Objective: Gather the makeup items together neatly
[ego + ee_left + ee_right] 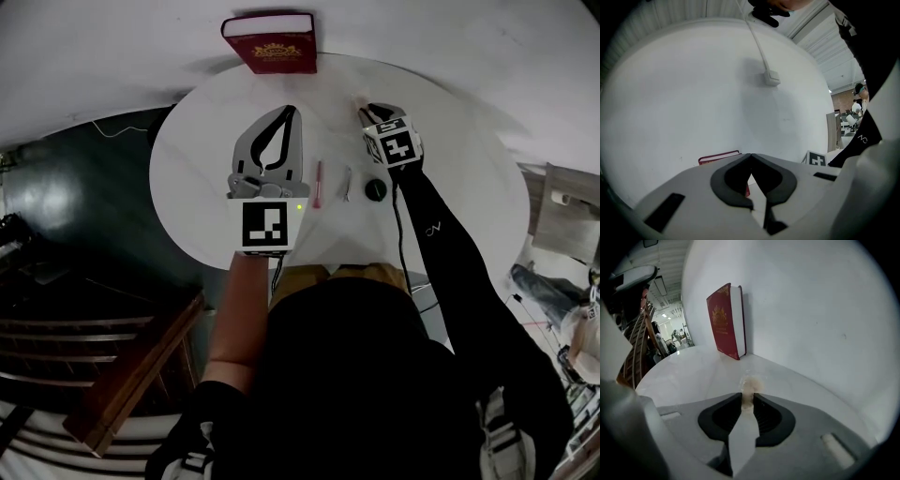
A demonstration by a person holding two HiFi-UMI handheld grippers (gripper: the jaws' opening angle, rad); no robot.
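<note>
The right gripper [747, 398] is pinching the tube [751, 383] at its end; it is probably light and slick, so mid-body is safer. The left gripper [751, 158] is idling, jaws clenched, empty.

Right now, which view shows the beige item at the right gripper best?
Right gripper view: the beige item sits between the right gripper's jaw tips. Head view shows only a sliver past that gripper; left gripper view shows none.
</note>
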